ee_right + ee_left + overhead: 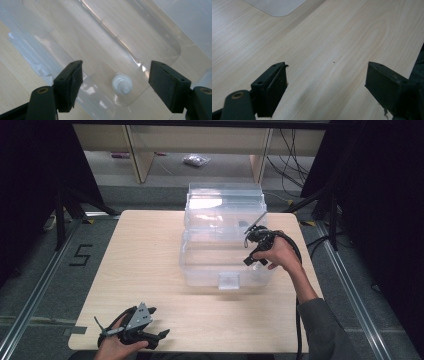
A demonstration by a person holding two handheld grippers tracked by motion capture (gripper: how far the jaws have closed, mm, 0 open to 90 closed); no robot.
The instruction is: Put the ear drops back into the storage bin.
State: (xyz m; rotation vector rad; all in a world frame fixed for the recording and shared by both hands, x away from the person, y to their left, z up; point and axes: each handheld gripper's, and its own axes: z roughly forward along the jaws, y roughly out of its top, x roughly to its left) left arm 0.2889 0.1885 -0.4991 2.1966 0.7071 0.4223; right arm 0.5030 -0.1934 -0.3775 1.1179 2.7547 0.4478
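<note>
Clear plastic box (225, 240) sits mid-table; inside, a small white bottle (122, 86) rests near its corner, right gripper (115, 82) spread wide above. Left gripper (325, 86) gapes over bare table (342, 37) edge.

One marking can be read: a black number "5" (81, 255) is seen on the grey floor (35, 280), at the left of the high view, beside the table.

The small white object (122, 85) inside the clear box (150, 42) is too blurred to identify. The frame edge crops the box's far walls.
</note>
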